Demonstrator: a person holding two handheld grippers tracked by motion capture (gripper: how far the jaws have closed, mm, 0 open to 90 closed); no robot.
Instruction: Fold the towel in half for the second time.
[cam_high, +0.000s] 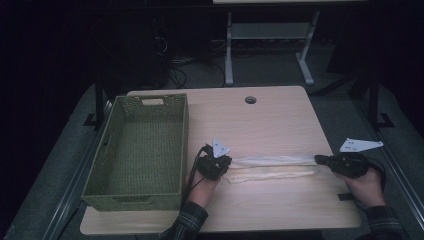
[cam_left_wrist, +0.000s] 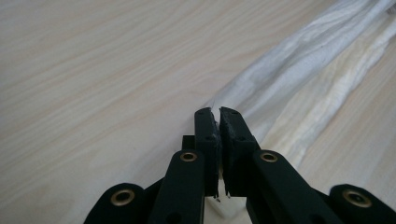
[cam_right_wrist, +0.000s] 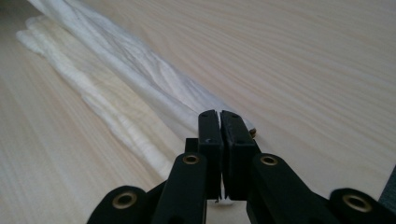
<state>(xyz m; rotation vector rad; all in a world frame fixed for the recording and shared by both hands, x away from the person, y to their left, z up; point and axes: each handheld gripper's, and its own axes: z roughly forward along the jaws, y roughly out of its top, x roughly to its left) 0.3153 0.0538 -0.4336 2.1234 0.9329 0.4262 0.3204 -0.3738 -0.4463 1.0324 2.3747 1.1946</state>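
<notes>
Nearby, a green basket (cam_high: 137, 152) sits left of seemingly white cloth (cam_high: 272, 167).

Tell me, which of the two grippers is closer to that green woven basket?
Left. The left gripper is just beside the green woven basket, off its right wall, clamped on one end of a white cloth. The right gripper holds the cloth's far end, near the table's right edge.

Cloth ends being hidden inside pinched jaws

The long white twisted cloth (cam_left_wrist: 299, 70) is being cut off by the frame's upper right edge.
</notes>
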